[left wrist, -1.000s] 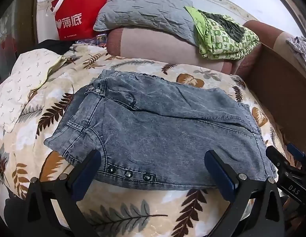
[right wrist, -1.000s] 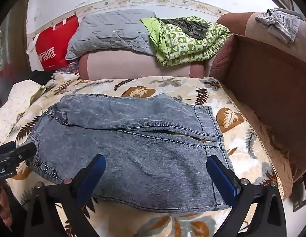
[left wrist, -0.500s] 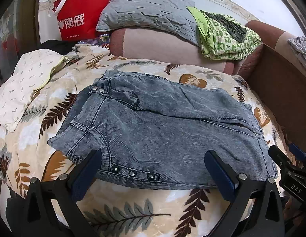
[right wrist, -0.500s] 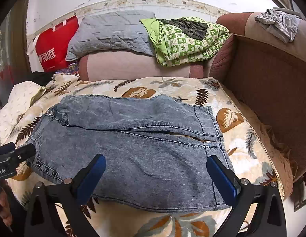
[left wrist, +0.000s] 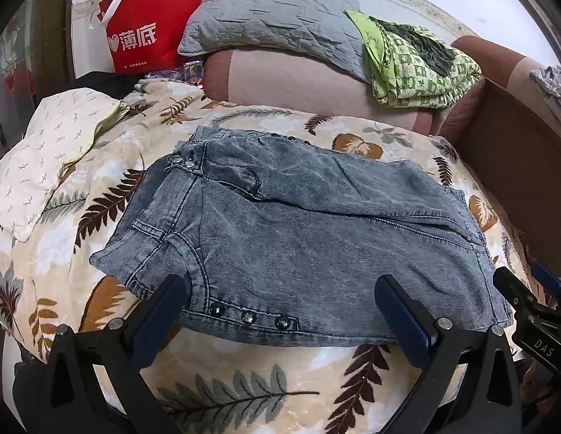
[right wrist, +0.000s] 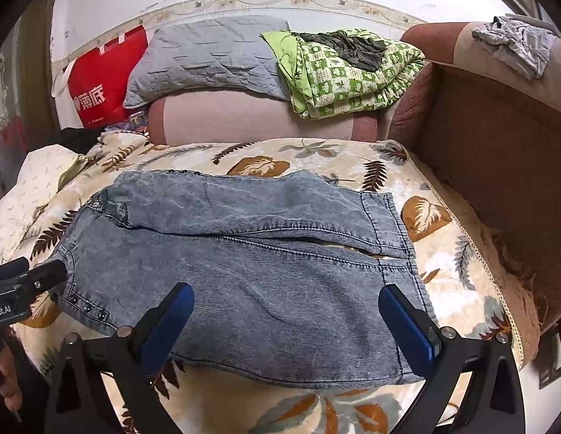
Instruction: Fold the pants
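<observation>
On the leaf-patterned cream blanket [right wrist: 439, 195] covering the bed: one pair of faded grey-blue denim pants [right wrist: 266, 275], spread flat, waistband to the left, two leg hems to the right. Laid out lengthwise, probably so that a clean fold can be made. Far leg lying partly over the near one along the inseam, with a small gap open near the hems. Three dark studs [left wrist: 249, 316] in a row at the near waist corner.

Two grippers, both hovering at the near edge of the cloth. Left gripper [left wrist: 280, 320] over the waist end, jaws spread wide, nothing between them. Right gripper [right wrist: 285, 322] over the near leg towards the hem, jaws likewise spread, holding nothing. Positioned, seemingly, for a grasp at either end of the near edge.

Behind, on the pink bolster: one grey quilted pillow [left wrist: 276, 25], one green checked folded quilt [right wrist: 349, 72]. One red paper bag [left wrist: 150, 29] against the wall.
</observation>
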Demonstrator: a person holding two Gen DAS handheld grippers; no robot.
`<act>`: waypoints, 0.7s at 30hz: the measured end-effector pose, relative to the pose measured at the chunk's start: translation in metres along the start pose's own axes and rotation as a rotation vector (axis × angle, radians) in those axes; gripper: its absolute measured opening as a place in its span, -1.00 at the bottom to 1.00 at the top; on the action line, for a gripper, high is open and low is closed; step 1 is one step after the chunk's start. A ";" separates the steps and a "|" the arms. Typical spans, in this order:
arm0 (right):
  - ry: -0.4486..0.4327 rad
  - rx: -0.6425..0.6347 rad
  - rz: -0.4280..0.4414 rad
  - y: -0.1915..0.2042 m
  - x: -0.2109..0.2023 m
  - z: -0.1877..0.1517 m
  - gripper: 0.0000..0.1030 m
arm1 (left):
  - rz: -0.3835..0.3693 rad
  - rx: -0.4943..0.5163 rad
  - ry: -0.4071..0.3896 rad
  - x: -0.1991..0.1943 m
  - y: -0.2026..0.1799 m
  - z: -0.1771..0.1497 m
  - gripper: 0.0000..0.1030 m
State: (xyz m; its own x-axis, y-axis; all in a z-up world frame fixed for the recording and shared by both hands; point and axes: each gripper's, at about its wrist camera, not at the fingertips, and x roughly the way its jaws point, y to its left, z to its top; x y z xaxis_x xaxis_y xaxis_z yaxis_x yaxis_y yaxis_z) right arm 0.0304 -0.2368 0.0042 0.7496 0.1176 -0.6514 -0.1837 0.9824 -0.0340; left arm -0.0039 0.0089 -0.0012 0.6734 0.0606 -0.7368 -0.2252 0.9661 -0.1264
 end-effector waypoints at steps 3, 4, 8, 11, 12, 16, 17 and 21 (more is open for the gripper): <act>0.000 -0.002 0.002 0.001 0.001 0.001 1.00 | 0.001 0.000 0.003 0.001 0.001 0.000 1.00; 0.001 -0.001 0.004 0.001 0.002 0.001 1.00 | 0.001 -0.001 0.003 0.002 0.001 0.000 1.00; 0.006 -0.004 0.005 0.003 0.004 0.001 1.00 | 0.001 0.001 0.006 0.003 0.002 0.000 1.00; 0.011 -0.006 0.005 0.003 0.006 0.000 1.00 | 0.001 -0.001 0.007 0.005 0.003 0.000 1.00; 0.012 -0.006 0.006 0.004 0.007 0.000 1.00 | 0.001 -0.001 0.009 0.006 0.003 0.000 1.00; 0.018 -0.003 0.009 0.003 0.010 -0.001 1.00 | 0.005 0.000 0.015 0.009 0.003 0.000 1.00; 0.019 -0.004 0.008 0.003 0.010 -0.001 1.00 | 0.003 0.000 0.016 0.009 0.003 0.000 1.00; 0.023 -0.006 0.009 0.005 0.012 -0.002 1.00 | 0.006 0.000 0.017 0.010 0.004 0.000 1.00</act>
State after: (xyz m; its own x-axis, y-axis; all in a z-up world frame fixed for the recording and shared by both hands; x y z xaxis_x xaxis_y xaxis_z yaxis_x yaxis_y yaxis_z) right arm 0.0378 -0.2309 -0.0053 0.7329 0.1229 -0.6691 -0.1942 0.9804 -0.0326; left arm 0.0022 0.0136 -0.0093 0.6600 0.0625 -0.7486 -0.2293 0.9657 -0.1215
